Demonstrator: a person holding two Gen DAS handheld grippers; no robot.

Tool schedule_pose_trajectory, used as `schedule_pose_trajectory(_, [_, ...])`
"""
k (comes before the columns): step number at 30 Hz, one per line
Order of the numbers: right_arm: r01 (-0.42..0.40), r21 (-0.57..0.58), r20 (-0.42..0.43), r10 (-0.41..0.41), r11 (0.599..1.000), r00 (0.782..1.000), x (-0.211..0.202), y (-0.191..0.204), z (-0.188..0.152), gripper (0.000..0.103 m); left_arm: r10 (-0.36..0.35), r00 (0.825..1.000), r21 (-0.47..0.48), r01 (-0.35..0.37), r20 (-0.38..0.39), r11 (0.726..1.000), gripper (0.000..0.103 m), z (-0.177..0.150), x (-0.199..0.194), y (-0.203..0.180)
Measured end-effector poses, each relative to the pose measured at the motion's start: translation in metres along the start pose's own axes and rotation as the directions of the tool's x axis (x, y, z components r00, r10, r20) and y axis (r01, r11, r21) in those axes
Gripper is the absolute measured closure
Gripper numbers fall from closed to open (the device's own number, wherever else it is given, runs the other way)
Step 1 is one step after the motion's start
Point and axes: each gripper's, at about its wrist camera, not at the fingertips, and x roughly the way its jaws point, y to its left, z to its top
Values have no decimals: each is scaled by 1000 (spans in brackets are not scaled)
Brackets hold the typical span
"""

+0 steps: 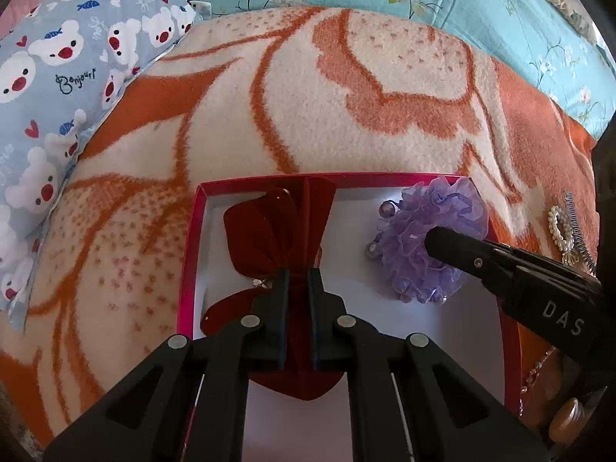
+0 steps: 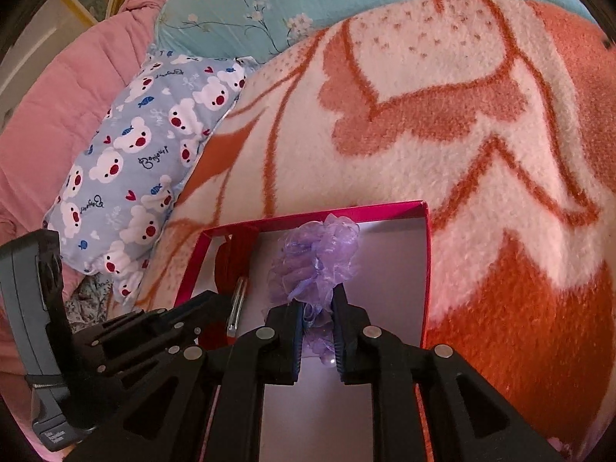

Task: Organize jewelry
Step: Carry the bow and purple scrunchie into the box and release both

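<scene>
The left hand-held gripper (image 1: 297, 275) pinches the dark red velvet bow (image 1: 265, 231) and the right hand-held gripper (image 2: 316, 302) pinches the frilly lilac organza scrunchie (image 2: 315, 258), both just ahead inside the shallow pink-rimmed white box (image 1: 188, 254), so letting go there likely comes next.

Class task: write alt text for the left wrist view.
The left gripper pinches a red velvet bow inside a red-rimmed box on an orange-and-cream blanket. The right gripper meets a purple scrunchie beside it.
</scene>
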Motion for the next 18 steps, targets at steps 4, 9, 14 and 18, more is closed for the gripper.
schedule_pose_trajectory(4, [-3,8,-14,3,1000,1000,2,-2,1,86,-3,1000,0,3,-1,1000,96,-1,0,1])
schedule_pose_trajectory(9, [-7,11,-7,7,1000,1000,-4,-2,1,77,-13,1000,-5,13,-10,1000,93,-1,-1,3])
schedule_pose_trajectory(14, [-18,17,14,18,1000,1000,-19,0,-1,64,-8,1000,-21,8,-3,1000,66,-4,-11,8])
schedule_pose_trajectory(18, [-21,17,29,21,1000,999,-31,2,-3,61,-8,1000,-34,8,5,999,63,-6,-19,10])
